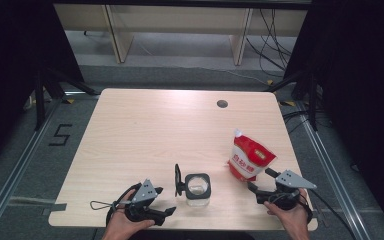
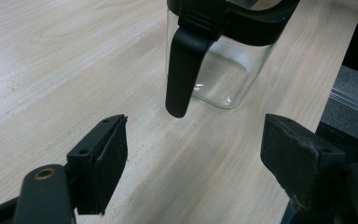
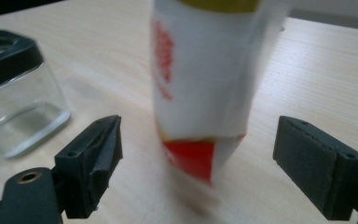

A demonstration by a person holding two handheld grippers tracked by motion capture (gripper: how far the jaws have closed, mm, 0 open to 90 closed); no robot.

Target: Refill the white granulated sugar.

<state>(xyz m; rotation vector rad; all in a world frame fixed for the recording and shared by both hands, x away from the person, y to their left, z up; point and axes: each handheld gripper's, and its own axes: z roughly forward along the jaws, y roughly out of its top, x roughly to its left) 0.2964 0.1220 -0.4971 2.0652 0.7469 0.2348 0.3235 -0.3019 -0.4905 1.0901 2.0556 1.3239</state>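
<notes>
Black jaws of the left gripper (image 1: 166, 212) and right gripper (image 1: 260, 184) stand apart, holding nothing, at the near edge of the pale wooden worktop (image 1: 155, 125). Between them stands a glass jar (image 1: 198, 190), lid open. Just beyond the right gripper stands a red-and-white pouch (image 1: 250, 158).

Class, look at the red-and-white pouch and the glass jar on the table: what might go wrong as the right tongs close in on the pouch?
1. The pouch stands upright and looks soft; the open right tongs might tip it or crumple it instead of gripping it.
2. The glass jar sits near the table's front edge with its lid flipped open; a stray nudge from the open left tongs might shove it off.
</notes>
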